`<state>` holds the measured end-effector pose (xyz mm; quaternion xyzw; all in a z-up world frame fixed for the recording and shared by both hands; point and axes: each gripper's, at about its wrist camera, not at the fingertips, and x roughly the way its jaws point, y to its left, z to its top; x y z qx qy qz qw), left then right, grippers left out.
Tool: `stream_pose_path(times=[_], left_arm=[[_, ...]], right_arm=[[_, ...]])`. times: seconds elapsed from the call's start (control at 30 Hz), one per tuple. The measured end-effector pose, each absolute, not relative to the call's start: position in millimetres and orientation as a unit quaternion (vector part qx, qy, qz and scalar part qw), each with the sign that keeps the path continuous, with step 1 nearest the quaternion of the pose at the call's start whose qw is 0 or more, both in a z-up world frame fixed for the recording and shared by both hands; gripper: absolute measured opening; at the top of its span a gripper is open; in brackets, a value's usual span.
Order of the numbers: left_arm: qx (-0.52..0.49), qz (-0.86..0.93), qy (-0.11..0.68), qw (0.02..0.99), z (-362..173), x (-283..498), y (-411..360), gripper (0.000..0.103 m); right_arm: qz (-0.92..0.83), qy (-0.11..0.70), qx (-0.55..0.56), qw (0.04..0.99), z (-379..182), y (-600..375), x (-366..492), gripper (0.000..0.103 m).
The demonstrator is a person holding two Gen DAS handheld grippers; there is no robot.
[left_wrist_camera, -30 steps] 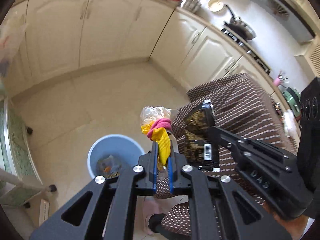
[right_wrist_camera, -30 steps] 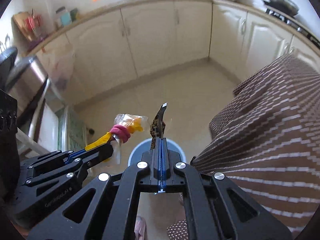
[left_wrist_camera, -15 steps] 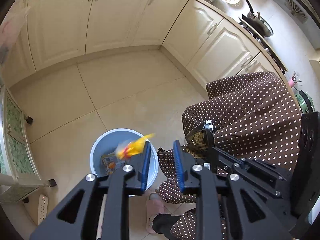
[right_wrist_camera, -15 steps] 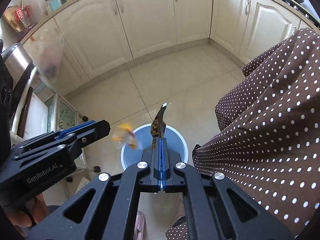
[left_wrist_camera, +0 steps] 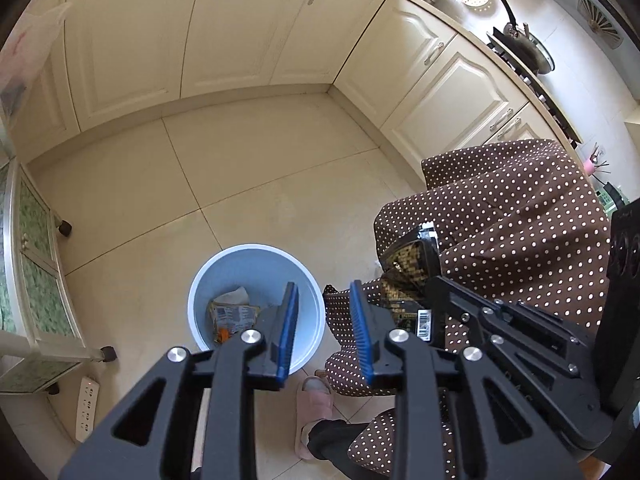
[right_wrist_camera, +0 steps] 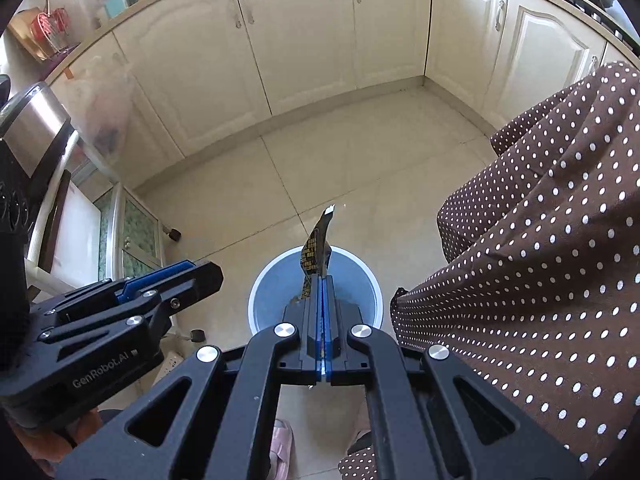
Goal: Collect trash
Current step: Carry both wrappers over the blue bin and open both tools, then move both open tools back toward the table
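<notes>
2 grippers over blue bin [left_wrist_camera: 256,256]. Left gripper [left_wrist_camera: 325,300] spread wide, empty. Right gripper [right_wrist_camera: 321,280] clamped on black-gold wrapper [right_wrist_camera: 316,250], held above bin; judged light, floppy, best pinched by edge.

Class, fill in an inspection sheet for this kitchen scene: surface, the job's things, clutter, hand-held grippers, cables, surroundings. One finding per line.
Surface: beige tiled floor, bare around the bin.
Job's things: blue bin on the floor, wrappers inside; black-and-gold packet held above it.
Clutter: nothing seen loose on the floor.
Grippers: left hand-held gripper open and empty over the bin; right hand-held gripper shut on the packet.
Cables: power strip on the floor; its cord is not visible.
Surroundings: cream cabinets, stove with pan, glass-door cart, person's dotted skirt and pink slipper.
</notes>
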<state>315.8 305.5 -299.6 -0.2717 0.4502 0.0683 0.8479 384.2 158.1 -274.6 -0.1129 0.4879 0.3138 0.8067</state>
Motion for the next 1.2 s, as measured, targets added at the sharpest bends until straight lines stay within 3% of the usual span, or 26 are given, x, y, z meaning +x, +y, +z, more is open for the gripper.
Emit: stream_pose_path(times=[0.23,0.37,0.43,0.63,0.97,1.2], left_arm=[[-0.273,0.075,0.439,0.853,-288.2,312.5,313.4,0.026],[-0.273,0.08,0.426,0.859,-274.2,307.3,315.9,0.026],[-0.272,0.079,0.421,0.862,-265.7,303.1,314.7,0.026],[-0.256,0.065,0.398,0.878,-229.8,294.7,299.9,0.029],[-0.204,-0.002,0.359,0.911,-155.3,292.2,212.8,0.037],[-0.15,-0.08,0.358,0.918,-120.1,316.3,110.1,0.04]], right_arm=[[0.322,0.477,-0.108,0.811,-267.1,165.7,386.9,0.0],[0.322,0.456,-0.101,0.823,-255.0,167.2,388.6,0.004],[0.318,0.444,-0.104,0.831,-246.3,165.4,387.9,0.011],[0.306,0.414,-0.096,0.852,-211.3,139.2,378.8,0.013],[0.255,0.354,-0.065,0.897,-135.9,28.1,354.5,0.026],[0.187,0.319,-0.035,0.928,-101.4,-78.2,349.4,0.038]])
